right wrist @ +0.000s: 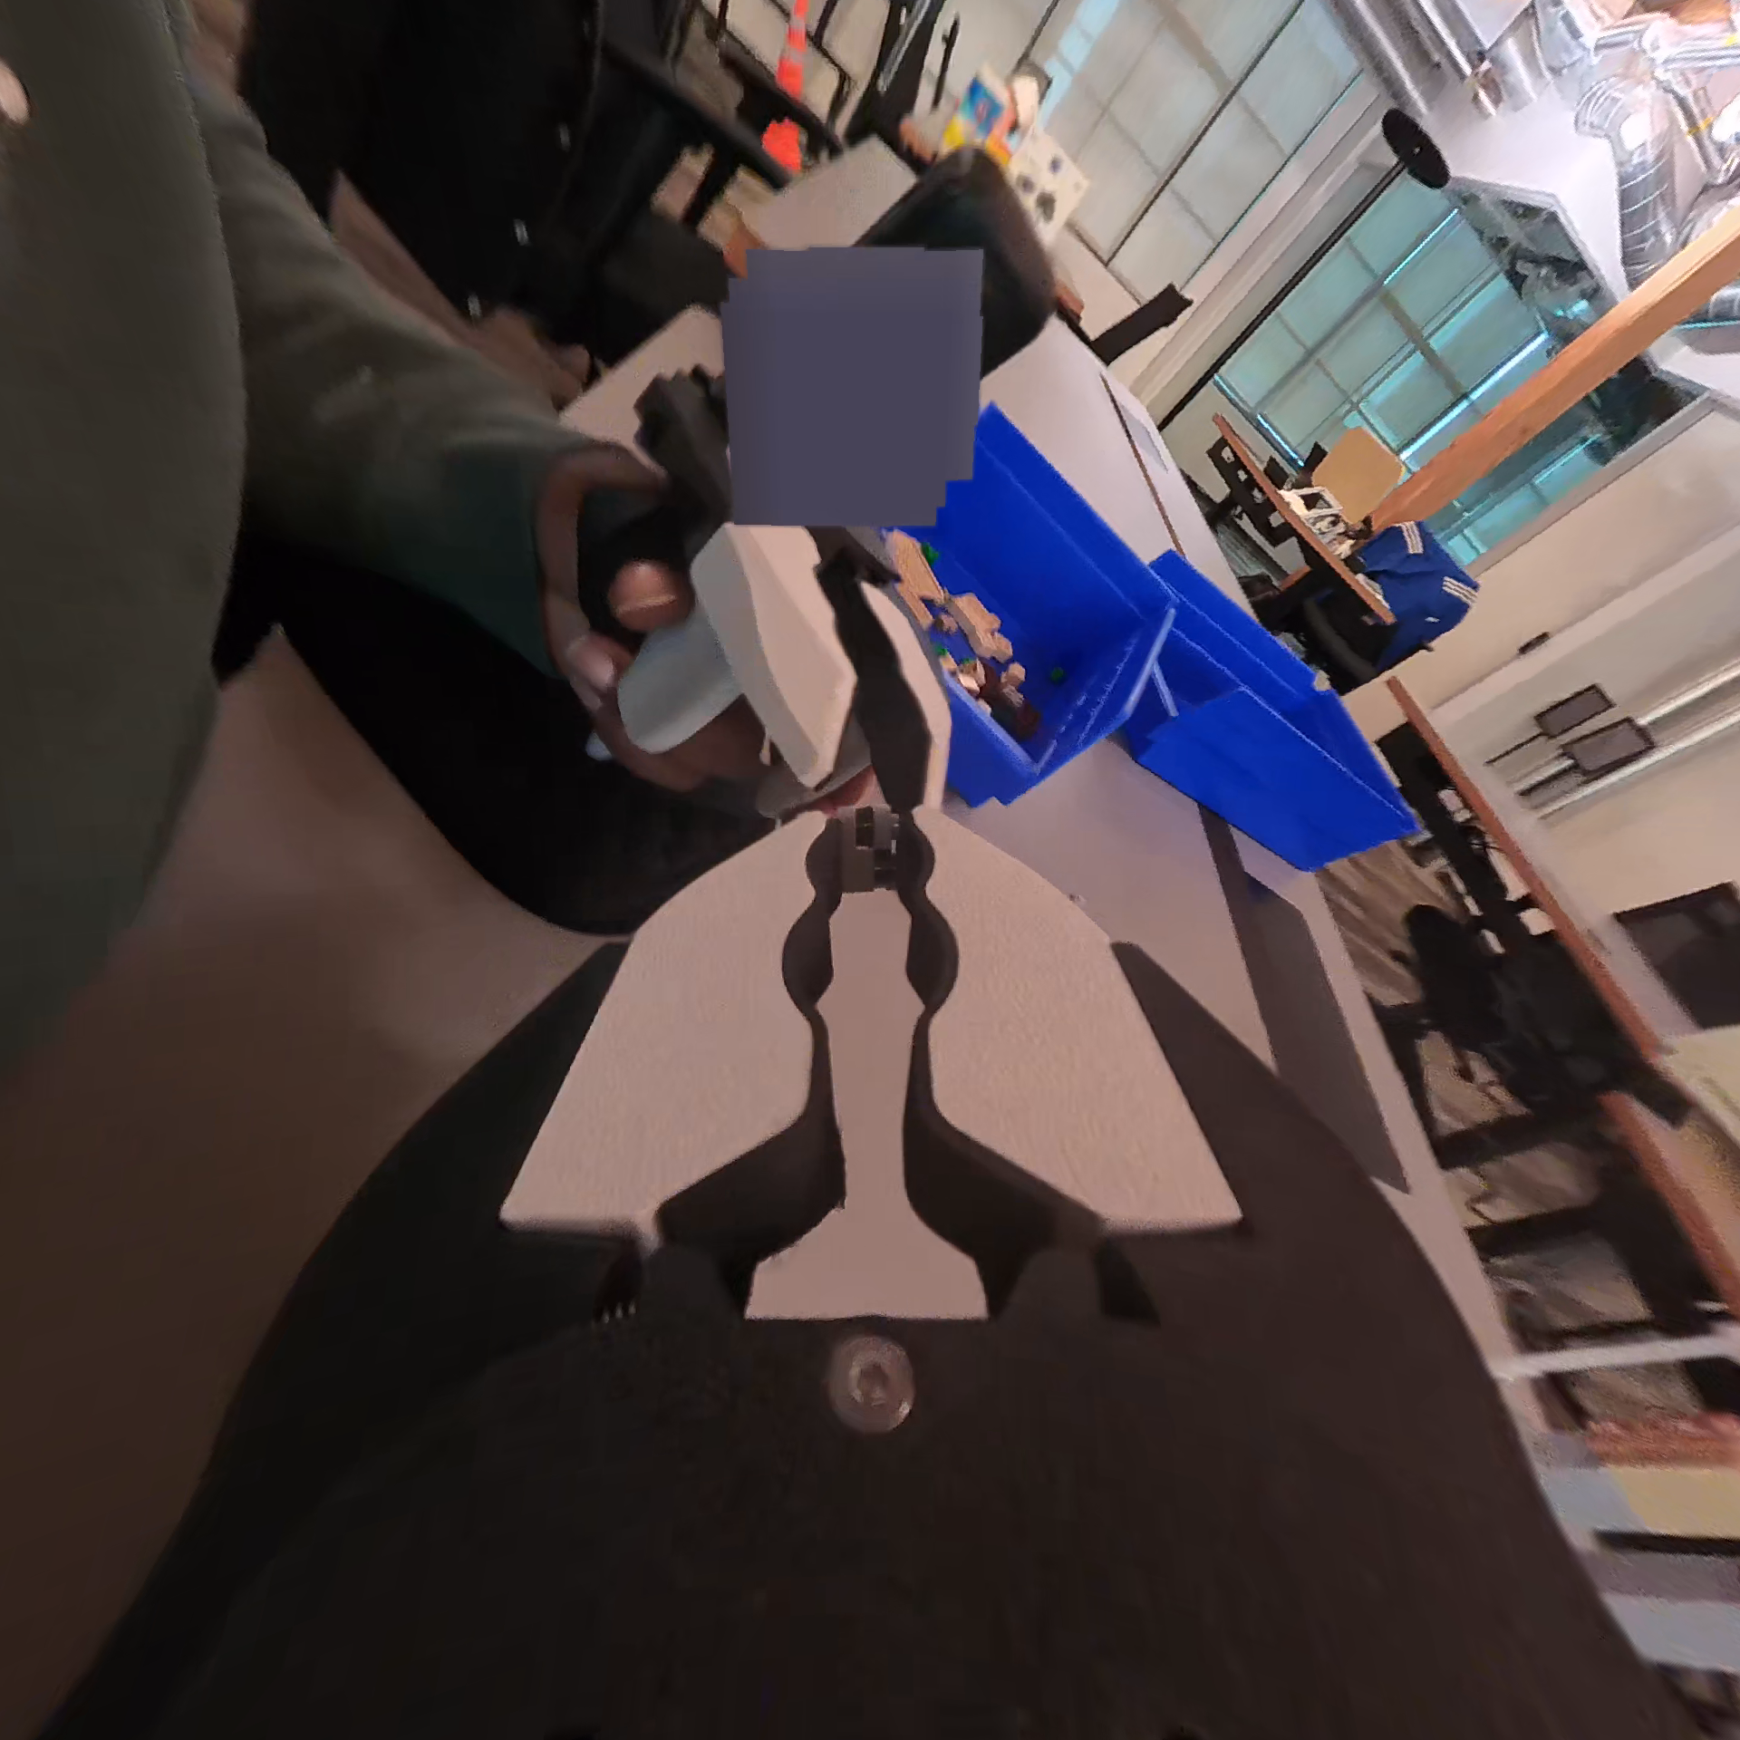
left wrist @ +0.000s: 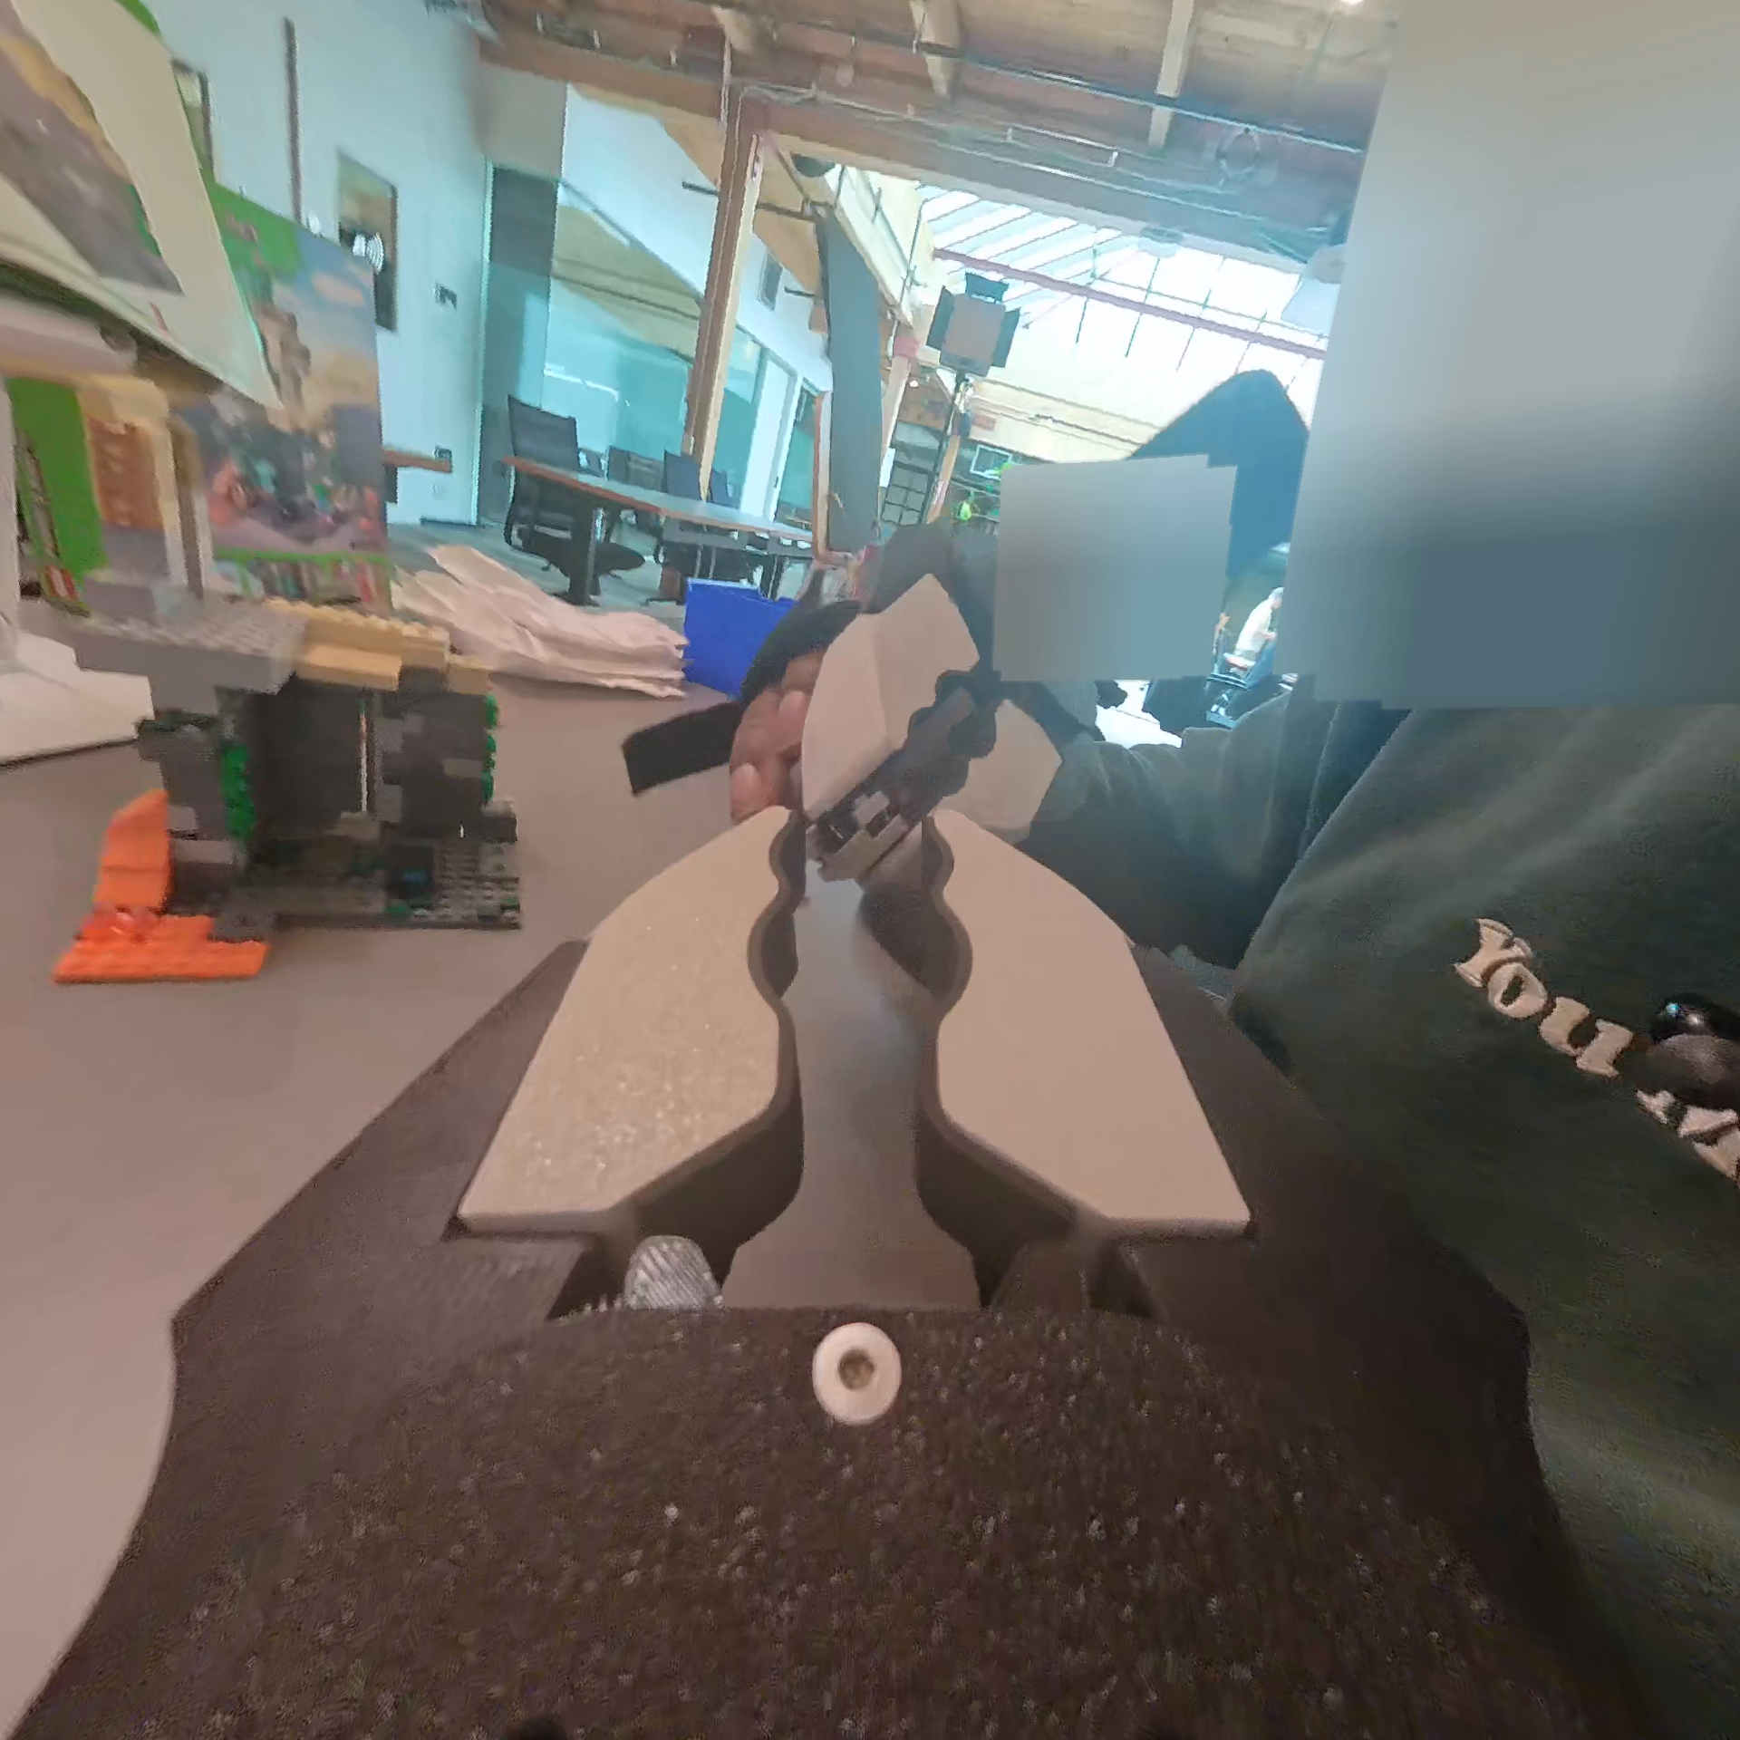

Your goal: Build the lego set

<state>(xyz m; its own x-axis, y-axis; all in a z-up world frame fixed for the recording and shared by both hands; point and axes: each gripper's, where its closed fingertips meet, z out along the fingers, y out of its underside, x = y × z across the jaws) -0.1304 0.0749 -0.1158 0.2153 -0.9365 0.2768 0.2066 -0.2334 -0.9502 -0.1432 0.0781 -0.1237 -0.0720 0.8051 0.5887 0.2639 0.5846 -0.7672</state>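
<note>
A small grey and black lego assembly (left wrist: pixel 861 841) is held in the air between both grippers, tip to tip. My left gripper (left wrist: pixel 859 830) is closed on it from below in the left wrist view. My right gripper (right wrist: pixel 871 847) is shut on the same assembly (right wrist: pixel 868 850). The right gripper also shows in the left wrist view (left wrist: pixel 852 829), coming down from above, with a hand behind it. The left gripper shows in the right wrist view (right wrist: pixel 880 805), its tips meeting the assembly. The partly built lego model (left wrist: pixel 311 781), grey with tan top and orange base pieces (left wrist: pixel 155 927), stands on the table at left.
The lego box (left wrist: pixel 292 443) and an open booklet (left wrist: pixel 104 207) stand behind the model. Blue bins (right wrist: pixel 1252 744) sit on the table, one holding loose bricks (right wrist: pixel 979 631). A person's dark green sleeve (left wrist: pixel 1412 989) fills the right. White bags (left wrist: pixel 565 631) lie behind. The grippers are tip to tip, or close to it. The partly built lego model (left wrist: pixel 311 781) is about 30 cm from both grippers' fingertips.
</note>
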